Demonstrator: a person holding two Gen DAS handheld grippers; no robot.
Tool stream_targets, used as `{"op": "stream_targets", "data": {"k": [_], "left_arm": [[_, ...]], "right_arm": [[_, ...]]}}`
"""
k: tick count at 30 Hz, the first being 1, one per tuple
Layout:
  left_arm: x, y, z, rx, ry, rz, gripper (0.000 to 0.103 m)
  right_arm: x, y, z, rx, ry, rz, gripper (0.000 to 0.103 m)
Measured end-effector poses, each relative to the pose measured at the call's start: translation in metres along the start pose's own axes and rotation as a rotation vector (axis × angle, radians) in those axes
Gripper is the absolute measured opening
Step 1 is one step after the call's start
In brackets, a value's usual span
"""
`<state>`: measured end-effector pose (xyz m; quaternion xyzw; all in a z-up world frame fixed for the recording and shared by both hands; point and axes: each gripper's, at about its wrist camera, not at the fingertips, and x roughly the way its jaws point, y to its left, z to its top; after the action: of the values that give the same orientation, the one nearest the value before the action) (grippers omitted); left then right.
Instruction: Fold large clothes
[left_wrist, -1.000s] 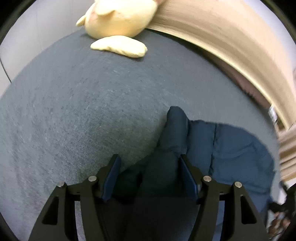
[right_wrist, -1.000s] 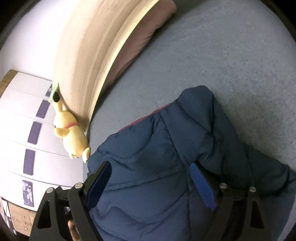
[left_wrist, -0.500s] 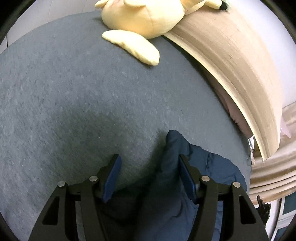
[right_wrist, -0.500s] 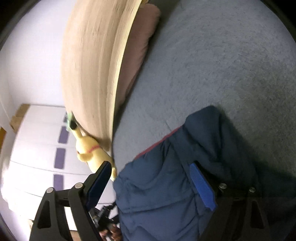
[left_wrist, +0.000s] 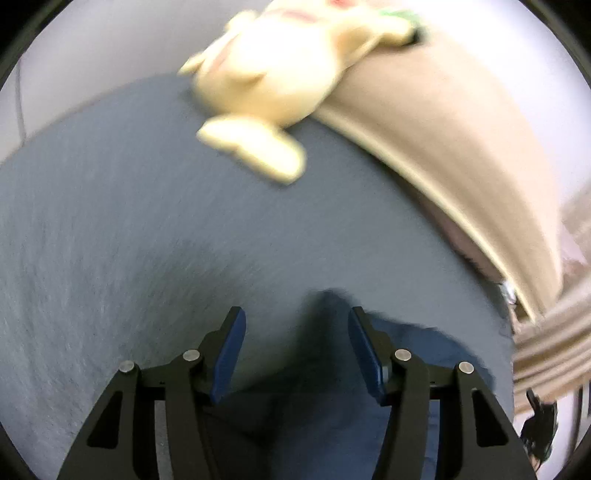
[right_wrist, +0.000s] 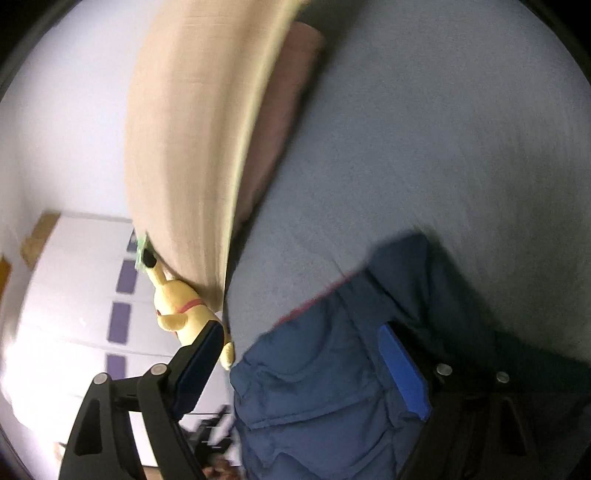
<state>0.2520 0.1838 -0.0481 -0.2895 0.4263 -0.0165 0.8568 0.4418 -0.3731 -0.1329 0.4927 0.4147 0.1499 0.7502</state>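
**Puffer jacket on the bed: two cams, two different stories**

My left claw had just been closing in, with a dark ridge of the navy jacket standing between its fingers. The cloth sat right up by one blue pad, but the other pad had only grey bedspread next to it, so it wasn't pinching anything. That cam was pretty blurry. It mostly caught bedspread, a yellow plush toy at the far end of it, and the beige headboard the toy leaned on.

My right claw was spread wide. One pad lay over the quilted cloth and the other finger hung off past the jacket's edge. Only this cam showed how much jacket there was: a big crumpled heap on the bedspread with a thin red trim line. It also picked up a pinkish pillow against the headboard and a white wardrobe with purple panels, which the left cam never saw.
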Motion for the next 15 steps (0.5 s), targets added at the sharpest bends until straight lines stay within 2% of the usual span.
{"op": "stream_targets", "data": {"k": [2, 4, 5, 7, 10, 12, 15], "left_arm": [[-0.010, -0.014, 0.004, 0.039, 0.020, -0.087, 0.059], [-0.006, -0.032, 0.004, 0.085, 0.075, -0.185, 0.060], [0.001, -0.037, 0.001, 0.095, 0.104, -0.208, 0.061], [0.018, -0.041, -0.003, 0.093, 0.166, -0.219, 0.061], [0.053, -0.018, -0.007, 0.026, 0.254, -0.180, 0.060], [0.058, 0.002, -0.005, -0.021, 0.233, -0.203, 0.054], [0.058, 0.024, -0.002, -0.069, 0.217, -0.219, 0.048]], "right_arm": [[-0.003, 0.018, 0.002, -0.068, -0.001, -0.013, 0.088], [0.002, 0.029, 0.003, -0.094, 0.028, -0.005, 0.088], [0.007, 0.031, 0.003, -0.102, 0.037, -0.010, 0.088], [0.021, 0.030, 0.002, -0.109, 0.072, -0.023, 0.088], [0.033, 0.015, 0.006, -0.095, 0.078, -0.095, 0.088], [0.031, 0.000, 0.013, -0.066, 0.040, -0.141, 0.088], [0.025, -0.027, 0.024, 0.003, 0.031, -0.122, 0.087]]}}
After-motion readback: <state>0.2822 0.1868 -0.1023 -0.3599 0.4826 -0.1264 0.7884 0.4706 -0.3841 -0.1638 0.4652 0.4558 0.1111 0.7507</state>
